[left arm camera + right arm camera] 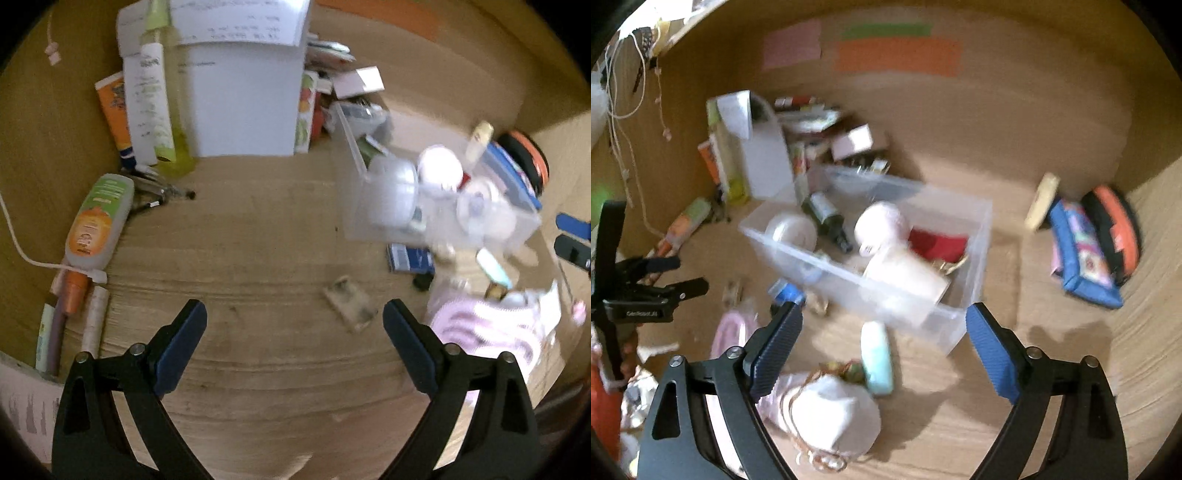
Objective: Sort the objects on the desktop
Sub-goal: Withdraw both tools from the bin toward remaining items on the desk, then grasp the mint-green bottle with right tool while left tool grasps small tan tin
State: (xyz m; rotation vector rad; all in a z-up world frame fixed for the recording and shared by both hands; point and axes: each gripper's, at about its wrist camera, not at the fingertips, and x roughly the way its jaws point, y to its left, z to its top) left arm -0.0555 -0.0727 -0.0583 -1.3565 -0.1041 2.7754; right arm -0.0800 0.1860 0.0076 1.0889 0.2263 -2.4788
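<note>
A clear plastic bin (975,258) sits mid-desk holding a white jar (792,230), a dark bottle (829,219), a pale round-capped container (882,225) and a red item (938,242). It also shows in the left wrist view (354,206). My right gripper (884,321) is open and empty above a pale blue tube (877,356) and a white cloth pouch (831,413). My left gripper (294,319) is open and empty over bare wood, near a small tan object (351,301). A pink cloth (487,328) lies to its right.
A white box (243,96), tubes and a lotion bottle (98,221) line the back left. A blue pouch (1082,254) and an orange-black round case (1115,232) lean at the right wall. The other gripper's tips (572,240) show at the right edge.
</note>
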